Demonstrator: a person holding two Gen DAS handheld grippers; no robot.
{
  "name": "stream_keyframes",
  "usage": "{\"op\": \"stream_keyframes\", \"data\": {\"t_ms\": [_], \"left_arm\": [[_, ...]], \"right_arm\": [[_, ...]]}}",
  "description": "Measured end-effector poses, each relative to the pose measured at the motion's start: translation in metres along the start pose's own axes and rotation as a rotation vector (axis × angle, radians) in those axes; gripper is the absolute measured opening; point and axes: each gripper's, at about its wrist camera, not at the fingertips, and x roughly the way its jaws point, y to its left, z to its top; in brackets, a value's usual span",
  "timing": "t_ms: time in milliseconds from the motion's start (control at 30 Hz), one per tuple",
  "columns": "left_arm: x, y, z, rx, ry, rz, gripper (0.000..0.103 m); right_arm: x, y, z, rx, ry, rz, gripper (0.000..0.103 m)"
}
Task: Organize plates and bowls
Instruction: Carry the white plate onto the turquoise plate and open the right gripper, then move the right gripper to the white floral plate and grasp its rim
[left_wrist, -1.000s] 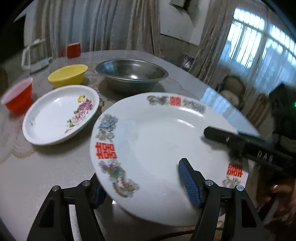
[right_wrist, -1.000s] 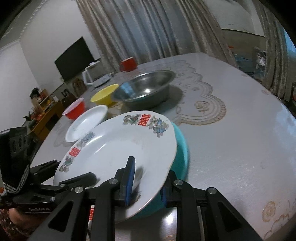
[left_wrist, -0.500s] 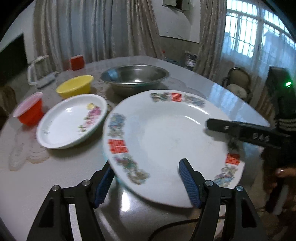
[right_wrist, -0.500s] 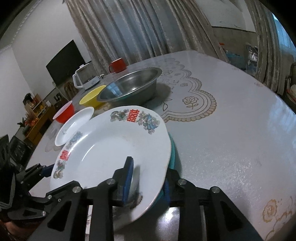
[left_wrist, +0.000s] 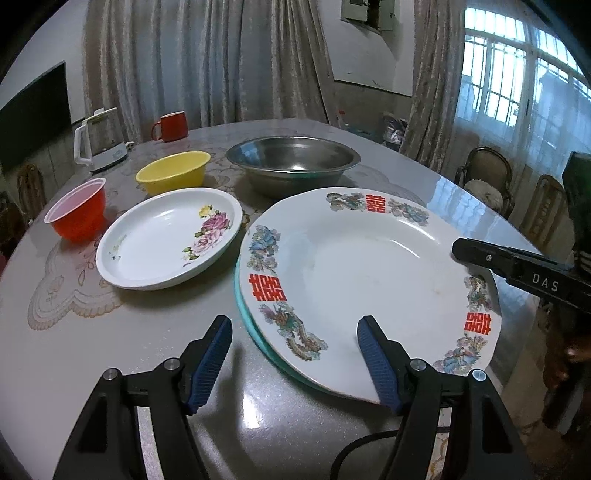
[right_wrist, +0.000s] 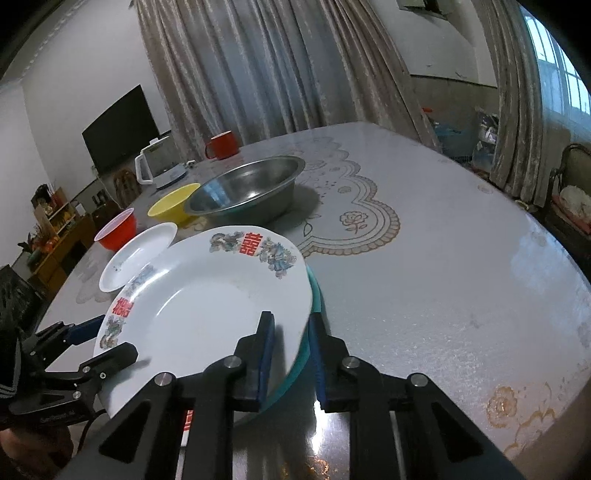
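A large white plate with red characters and dragons (left_wrist: 354, 273) (right_wrist: 207, 299) lies on a teal plate (left_wrist: 255, 332) (right_wrist: 314, 295) on the table. My left gripper (left_wrist: 293, 356) is open, drawn back from the plate's near edge; its right pad overlaps the rim. It also shows in the right wrist view (right_wrist: 99, 339). My right gripper (right_wrist: 290, 354) has its jaws around the rims of both plates; whether they still pinch is unclear. One of its fingers (left_wrist: 517, 266) reaches over the plate's right rim. A smaller floral plate (left_wrist: 170, 236) (right_wrist: 136, 254) lies to the left.
Behind stand a steel basin (left_wrist: 293, 166) (right_wrist: 247, 192), a yellow bowl (left_wrist: 173, 175) (right_wrist: 175, 203), a red cup (left_wrist: 77, 214) (right_wrist: 118, 229), a red mug (left_wrist: 170, 125) (right_wrist: 223, 146) and a white kettle (left_wrist: 96, 140) (right_wrist: 155, 162). The table edge (left_wrist: 480, 218) curves at the right, with chairs beyond.
The big plate has come down from a tilt to lie flat on the teal plate. My left gripper has let go of its rim and pulled back.
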Motion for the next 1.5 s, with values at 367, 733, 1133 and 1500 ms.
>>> {"op": "stream_keyframes", "data": {"t_ms": [367,733,1133,1500], "left_arm": [[-0.032,0.056,-0.004,-0.221,-0.062,0.047,0.098],[-0.037,0.109,-0.019,-0.402,-0.037,0.144,0.101],[-0.039,0.122,-0.028,-0.408,-0.013,0.236,0.101],[-0.037,0.131,-0.033,-0.436,0.007,0.247,0.102]], "right_arm": [[-0.021,0.021,0.02,-0.041,-0.09,0.016,0.027],[-0.002,0.074,0.034,-0.105,-0.014,0.159,0.029],[0.011,0.106,0.031,-0.167,0.033,0.192,0.029],[0.043,0.14,0.057,-0.239,0.088,0.195,0.037]]}}
